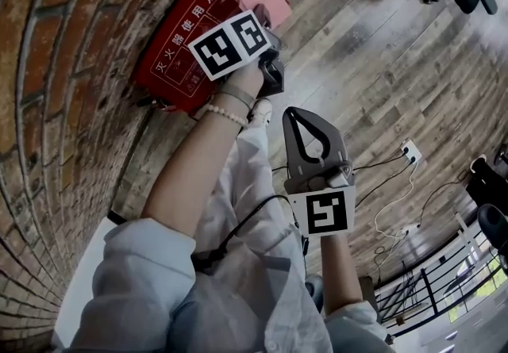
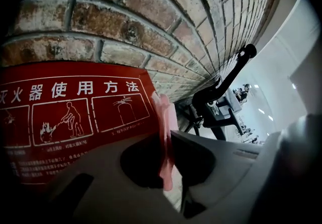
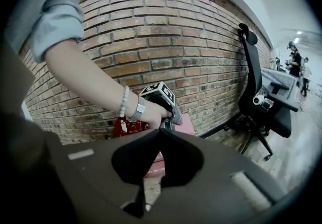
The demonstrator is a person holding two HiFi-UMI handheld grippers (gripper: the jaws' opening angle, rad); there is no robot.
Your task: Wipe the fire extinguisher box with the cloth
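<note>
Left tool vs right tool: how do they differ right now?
The left tool is shut on the pink cloth; the right tool is shut on nothing. The left tool is at the red fire extinguisher box; the right tool hangs back from it. Both are shut.

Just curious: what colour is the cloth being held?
Pink; the cloth shows best in the left gripper view.

A black office chair (image 3: pixel 256 94) stands by the brick wall (image 3: pixel 166 42); what may be a socket (image 1: pixel 409 151) lies on the plank floor (image 1: pixel 373 58).
</note>
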